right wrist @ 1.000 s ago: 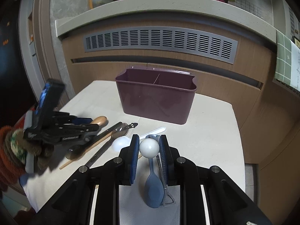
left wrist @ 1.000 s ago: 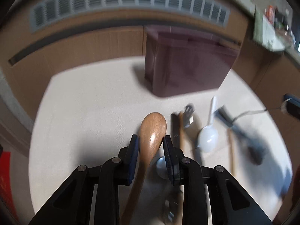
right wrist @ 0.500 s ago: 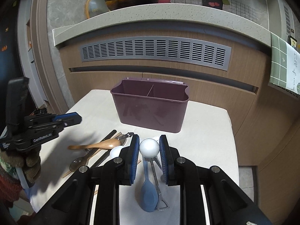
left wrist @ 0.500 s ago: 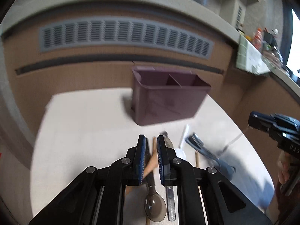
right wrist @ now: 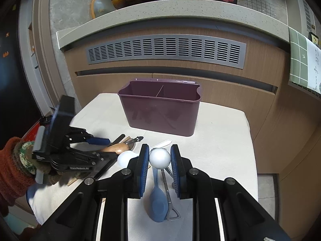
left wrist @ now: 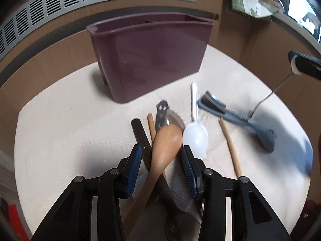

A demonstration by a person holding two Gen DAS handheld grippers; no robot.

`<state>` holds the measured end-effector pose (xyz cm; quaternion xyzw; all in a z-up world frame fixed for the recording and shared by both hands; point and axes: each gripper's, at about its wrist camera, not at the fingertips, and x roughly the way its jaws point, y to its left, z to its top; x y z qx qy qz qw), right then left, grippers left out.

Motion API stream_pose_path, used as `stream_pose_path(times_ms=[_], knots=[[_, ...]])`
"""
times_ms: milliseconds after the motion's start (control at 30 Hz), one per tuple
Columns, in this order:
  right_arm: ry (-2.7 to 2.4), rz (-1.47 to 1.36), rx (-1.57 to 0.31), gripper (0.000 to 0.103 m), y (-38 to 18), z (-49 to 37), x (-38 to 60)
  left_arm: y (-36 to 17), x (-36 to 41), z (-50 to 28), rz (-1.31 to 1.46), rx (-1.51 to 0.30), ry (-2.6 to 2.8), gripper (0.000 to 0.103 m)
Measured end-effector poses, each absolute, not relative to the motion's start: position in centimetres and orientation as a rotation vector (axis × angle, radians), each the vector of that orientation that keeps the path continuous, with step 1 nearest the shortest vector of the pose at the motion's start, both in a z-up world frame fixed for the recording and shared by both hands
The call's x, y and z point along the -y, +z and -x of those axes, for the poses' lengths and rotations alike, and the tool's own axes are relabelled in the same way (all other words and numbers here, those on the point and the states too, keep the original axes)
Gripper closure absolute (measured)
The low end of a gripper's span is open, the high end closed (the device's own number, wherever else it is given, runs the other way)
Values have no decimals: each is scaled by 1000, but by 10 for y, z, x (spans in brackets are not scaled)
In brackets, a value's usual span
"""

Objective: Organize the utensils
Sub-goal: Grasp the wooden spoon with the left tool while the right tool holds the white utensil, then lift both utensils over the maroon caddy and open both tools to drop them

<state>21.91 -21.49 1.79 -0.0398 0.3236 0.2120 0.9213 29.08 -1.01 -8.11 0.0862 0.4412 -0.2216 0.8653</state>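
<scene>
A purple two-compartment caddy [left wrist: 152,60] [right wrist: 160,108] stands at the back of the table. My left gripper [left wrist: 161,160] is open low over the pile, its jaws on either side of a wooden spoon [left wrist: 164,146]. Beside the spoon lie a black utensil [left wrist: 140,132], a wooden chopstick [left wrist: 230,146], a white plastic spoon [left wrist: 195,136] and a blue-grey spoon [left wrist: 260,132]. My right gripper [right wrist: 159,158] is shut on a white spoon [right wrist: 159,157], held above the blue-grey spoon [right wrist: 157,200] and a metal peeler [right wrist: 170,212].
The beige table [right wrist: 220,140] ends at the right with a drop to the floor. A wood-panelled counter with a grey vent [right wrist: 166,50] rises behind the caddy. A green checked cloth [right wrist: 303,60] hangs at the right.
My left gripper, shut and raised half a second ago, has dropped low over the pile and opened around the wooden spoon. My right gripper has kept hold of the white spoon, nearly still.
</scene>
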Motion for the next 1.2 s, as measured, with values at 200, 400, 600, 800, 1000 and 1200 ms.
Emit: stream_pose_path(times_ms=[200,400,600,800,1000,1200], knots=[[425,69,-664,84,20,-221,215,-78,21,-291,-243,-911,-398,80],[431,74,-641,84,30,-220,215,-63,13,-271,-152,-886,-391,96],[422,67,-640,84,36,-223,215,-57,4,-260,-92,-847,-358,98],[420,58,-646,84,36,-223,219,-37,-4,-257,2,-778,-342,98],[420,33,-642,84,42,-226,225,12,-8,-246,51,-606,-293,99],[470,-5,-494,84,119,-242,229,119,-4,-257,88,-255,-244,99]])
